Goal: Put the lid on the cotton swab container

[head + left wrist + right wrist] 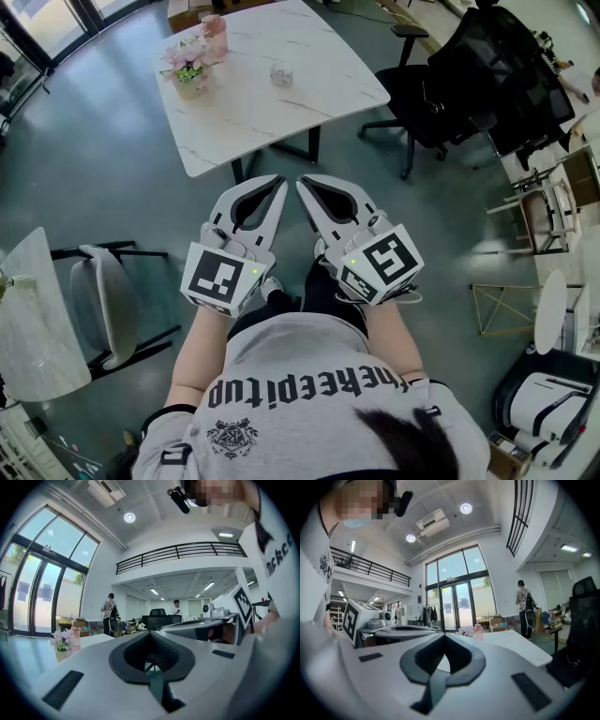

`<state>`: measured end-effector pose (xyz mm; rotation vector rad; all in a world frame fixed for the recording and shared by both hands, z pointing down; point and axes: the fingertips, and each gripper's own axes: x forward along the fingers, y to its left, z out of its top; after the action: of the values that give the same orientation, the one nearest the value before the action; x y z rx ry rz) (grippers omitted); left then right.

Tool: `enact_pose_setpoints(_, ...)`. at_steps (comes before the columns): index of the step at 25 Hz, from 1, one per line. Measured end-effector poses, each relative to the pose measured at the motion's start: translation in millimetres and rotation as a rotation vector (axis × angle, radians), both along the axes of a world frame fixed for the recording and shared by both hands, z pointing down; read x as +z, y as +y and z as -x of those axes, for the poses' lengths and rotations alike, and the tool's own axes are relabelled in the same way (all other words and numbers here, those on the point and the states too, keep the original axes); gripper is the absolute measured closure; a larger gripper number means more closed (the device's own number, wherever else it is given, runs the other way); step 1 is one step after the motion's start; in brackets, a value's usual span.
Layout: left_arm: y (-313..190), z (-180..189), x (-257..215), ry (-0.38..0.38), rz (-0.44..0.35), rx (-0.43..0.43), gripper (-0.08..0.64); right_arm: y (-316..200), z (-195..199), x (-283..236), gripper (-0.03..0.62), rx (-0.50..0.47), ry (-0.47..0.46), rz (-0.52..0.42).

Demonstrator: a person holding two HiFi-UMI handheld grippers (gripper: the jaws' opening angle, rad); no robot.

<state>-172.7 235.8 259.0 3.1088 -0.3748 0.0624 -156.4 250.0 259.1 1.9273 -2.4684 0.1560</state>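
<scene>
A small clear container stands on the white marble table, far ahead of both grippers; I cannot make out its lid. My left gripper and right gripper are held side by side close to the person's body, short of the table's near edge, pointing level toward it. Both are shut with nothing between the jaws. In the left gripper view the shut left gripper fills the foreground. The right gripper view shows the shut right gripper with the table beyond it.
On the table also stand a vase of pink flowers and a pink bottle. A black office chair is at the right, a grey chair and a second marble table at the left. People stand in the background.
</scene>
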Motion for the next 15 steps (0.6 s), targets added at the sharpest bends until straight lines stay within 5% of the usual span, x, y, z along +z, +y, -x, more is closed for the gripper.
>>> enact_pose_setpoints(15, -11.8, -3.7, 3.1, 0.003, 0.019, 0.011, 0.546, -11.7, -2.6, 2.6, 0.581, 0.012, 0.001, 0.01)
